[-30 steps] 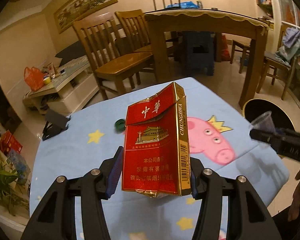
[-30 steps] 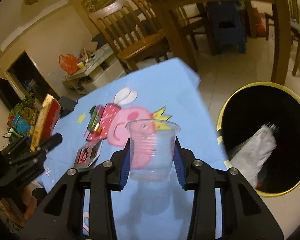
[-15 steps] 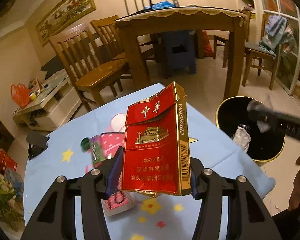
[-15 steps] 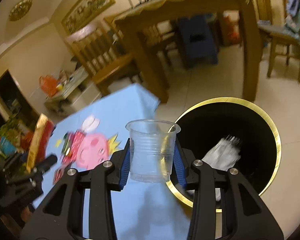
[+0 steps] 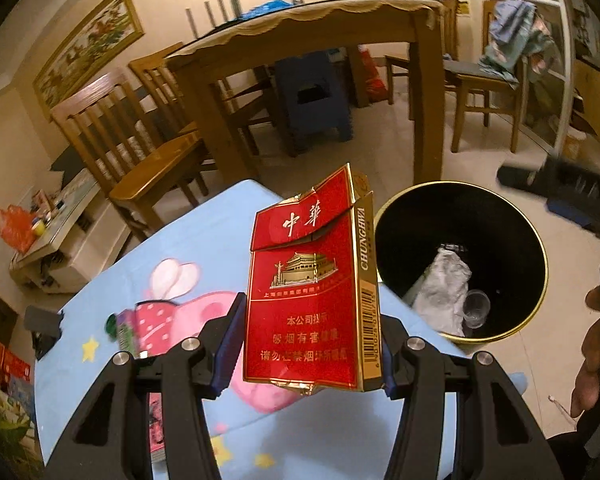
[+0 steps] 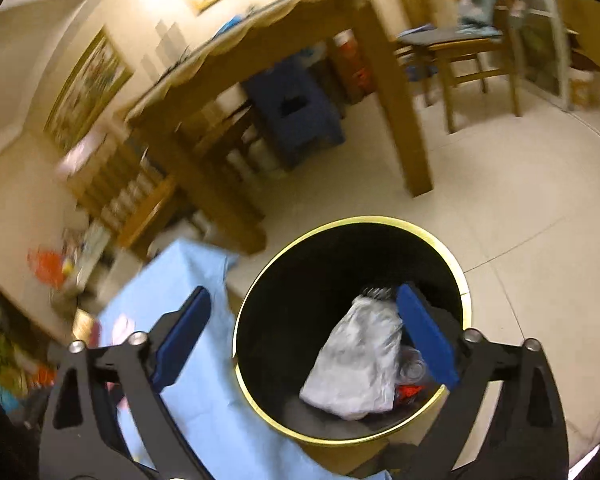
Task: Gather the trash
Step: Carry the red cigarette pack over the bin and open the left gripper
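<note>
A red and gold cigarette pack (image 5: 306, 300) stands upright, its flip lid partly open and its bottom edge crumpled, clamped at both sides above the blue counter. Beside the counter on the floor sits a black trash bin (image 6: 466, 300) with a gold rim. Inside it lie a crumpled white bag (image 6: 356, 364) and, just beside that, a clear plastic cup (image 5: 476, 308).

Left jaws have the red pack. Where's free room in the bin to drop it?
The bin is bare on its far, dark side. The near side is crowded: crumpled white bag with the clear cup beside it. The cigarette pack sits between the left gripper's jaws.
</note>
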The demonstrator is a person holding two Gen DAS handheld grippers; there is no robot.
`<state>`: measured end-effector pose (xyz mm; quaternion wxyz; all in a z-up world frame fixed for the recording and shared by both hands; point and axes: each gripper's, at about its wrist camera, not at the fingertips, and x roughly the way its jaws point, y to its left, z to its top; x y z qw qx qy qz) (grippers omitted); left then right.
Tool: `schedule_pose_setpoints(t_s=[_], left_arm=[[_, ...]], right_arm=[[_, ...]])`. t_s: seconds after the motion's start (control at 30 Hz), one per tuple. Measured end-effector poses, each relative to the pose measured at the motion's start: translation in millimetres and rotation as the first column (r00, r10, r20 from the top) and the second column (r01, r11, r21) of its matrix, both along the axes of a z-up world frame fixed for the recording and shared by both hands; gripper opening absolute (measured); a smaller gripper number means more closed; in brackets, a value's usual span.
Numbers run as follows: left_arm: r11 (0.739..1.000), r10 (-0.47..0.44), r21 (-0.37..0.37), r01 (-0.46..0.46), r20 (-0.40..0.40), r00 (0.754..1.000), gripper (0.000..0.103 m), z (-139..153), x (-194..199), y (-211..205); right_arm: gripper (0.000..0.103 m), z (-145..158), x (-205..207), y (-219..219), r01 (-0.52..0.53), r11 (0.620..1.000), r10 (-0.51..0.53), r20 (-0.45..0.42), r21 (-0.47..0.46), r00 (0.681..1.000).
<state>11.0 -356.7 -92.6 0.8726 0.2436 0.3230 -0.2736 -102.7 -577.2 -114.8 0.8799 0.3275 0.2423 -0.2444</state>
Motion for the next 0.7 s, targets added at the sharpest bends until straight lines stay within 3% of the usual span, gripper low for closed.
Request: schedule_pose_setpoints(t_s=[0.13, 0.3, 0.47, 0.53, 0.7], left_arm=[[0.998, -0.053, 0.015, 0.053, -0.006, 0.999, 0.053, -6.3, -5.2, -26.9], [0.992, -0.126, 0.020, 0.127, -0.032, 0.991, 0.053, -10.2, -5.4, -63.7], [0.982, -0.186, 0.011, 0.189, -0.124, 0.975, 0.057, -16.6, 3.4, -103.2], [0.981, -0.190, 0.027, 0.194, -0.116, 0.975, 0.062, -21.7, 3.4, -110.5], [0.978, -0.192, 0.055, 0.202, -0.144, 0.971, 0.063, -37.7, -1.0, -110.8]], right_arm=[[0.097, 5.3, -38.6, -21.3, 0.152, 0.988, -0.154, 0.098, 0.031, 0.983], [0.097, 6.7, -72.0, -36.0, 0.253, 0.965, -0.261, 0.154, 0.068, 0.953], [0.097, 10.9, -91.2, -40.5, 0.297, 0.952, -0.306, 0.188, 0.074, 0.933], [0.097, 12.3, -94.6, -41.4, 0.294, 0.953, -0.303, 0.196, 0.076, 0.933], [0.097, 16.7, -93.8, -37.7, 0.282, 0.957, -0.289, 0.200, 0.062, 0.936]])
